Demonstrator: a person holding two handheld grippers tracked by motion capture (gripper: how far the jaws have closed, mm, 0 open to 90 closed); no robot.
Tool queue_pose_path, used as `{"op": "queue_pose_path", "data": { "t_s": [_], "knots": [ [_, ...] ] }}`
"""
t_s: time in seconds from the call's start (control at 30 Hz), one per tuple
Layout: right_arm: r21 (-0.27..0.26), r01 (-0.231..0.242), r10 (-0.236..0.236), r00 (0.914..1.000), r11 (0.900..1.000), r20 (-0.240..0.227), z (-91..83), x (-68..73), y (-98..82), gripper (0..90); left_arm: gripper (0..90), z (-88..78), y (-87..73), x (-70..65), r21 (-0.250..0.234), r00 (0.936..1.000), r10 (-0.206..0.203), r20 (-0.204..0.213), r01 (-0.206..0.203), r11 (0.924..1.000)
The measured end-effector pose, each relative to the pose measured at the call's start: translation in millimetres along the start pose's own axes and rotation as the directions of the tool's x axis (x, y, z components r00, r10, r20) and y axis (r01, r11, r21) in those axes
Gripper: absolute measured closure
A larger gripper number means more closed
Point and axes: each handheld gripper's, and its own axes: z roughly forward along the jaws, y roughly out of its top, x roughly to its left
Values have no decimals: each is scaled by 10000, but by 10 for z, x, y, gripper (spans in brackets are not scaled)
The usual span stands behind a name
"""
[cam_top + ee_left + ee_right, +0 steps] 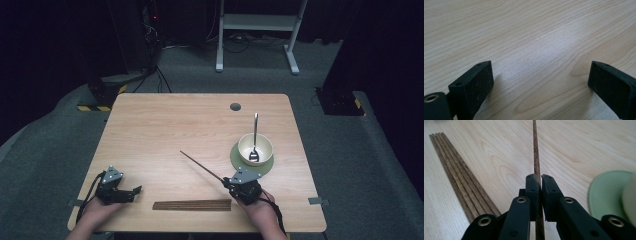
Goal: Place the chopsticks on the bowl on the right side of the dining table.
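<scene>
The right gripper point(231, 182) sits near the front edge of the table, right of centre, its jaws pressed together on a single dark wooden chopstick point(202, 166). In the right gripper view the chopstick point(535, 152) runs straight up between the two black jaws and away over the tabletop; from above it slants up and to the left, its far tip over bare wood near the table's middle. Whether that tip touches the surface cannot be told.

Just left of that gripper, along the front edge, lies a flat row of chopsticks point(192, 205) of the same brown wood, side by side and touching; the right gripper view shows them point(461, 180) as ridged parallel sticks resting on the table. Beyond the right gripper stands a cream bowl point(255, 149) on a pale green saucer point(239, 161), with a metal spoon point(255, 135) leaning in it, handle pointing away from the person.

The left gripper point(131, 192) rests near the front left corner, well apart from everything else, its jaws spread wide with bare wood between them.

The table point(165, 125) is light wood with visible grain, rounded corners and a dark round cable hole point(235, 106) near the far edge. It stands on grey carpet point(45, 155) in a dim room; a white metal frame point(257, 30) and dark equipment with cables stand beyond.
</scene>
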Motion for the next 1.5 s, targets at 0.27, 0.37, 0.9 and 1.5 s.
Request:
{"op": "queue_pose_path", "data": {
  "t_s": [0.27,0.37,0.9,1.5],
  "knots": [
    [-270,-195,208,9986,9994,480,-177,-114,11,842,61,5,4,-4,1,10000,-58,-46,58,10000],
    [-234,-336,351,9972,9992,660,-232,-187,7,842,61,5,5,-8,7,9999,-76,-86,76,10000],
    [-882,-1336,1454,9789,9871,1437,-513,-574,-70,840,61,3,4,-9,15,9999,-46,-96,46,10000],
    [-975,-2004,2183,9465,9748,2377,-680,-826,-221,841,68,-7,-5,-16,8,10000,-37,-83,37,10000]
  ]
}}
